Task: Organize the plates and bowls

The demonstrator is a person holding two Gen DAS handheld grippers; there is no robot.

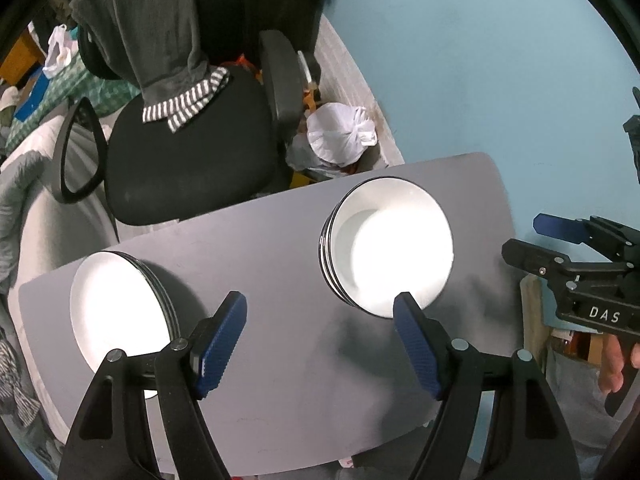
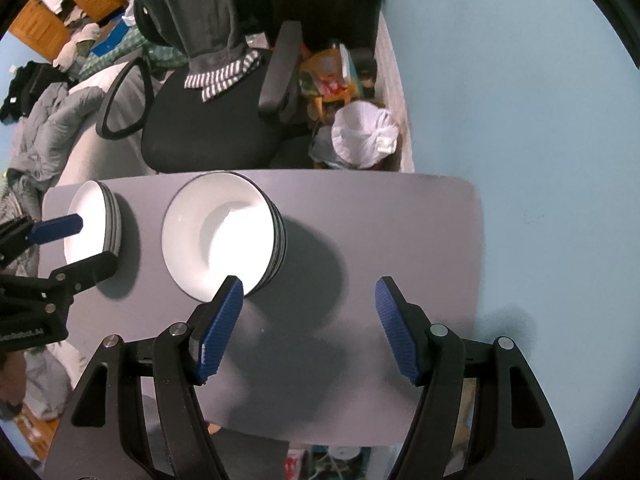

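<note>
A stack of white plates (image 1: 116,304) sits at the left end of the grey table (image 1: 280,264). A stack of white bowls (image 1: 392,248) sits right of it. Both show in the right wrist view, the plates (image 2: 90,228) and the bowls (image 2: 224,232). My left gripper (image 1: 320,316) is open and empty, above the table between the two stacks. My right gripper (image 2: 308,300) is open and empty, above bare table right of the bowls. It also shows in the left wrist view (image 1: 528,240) past the table's right edge. The left gripper (image 2: 86,240) shows over the plates.
A black office chair (image 1: 184,152) with grey clothes (image 1: 148,28) draped on it stands behind the table. A white tied bag (image 1: 340,132) lies on the floor by the blue wall (image 1: 500,60). Bedding (image 2: 44,128) lies at the left.
</note>
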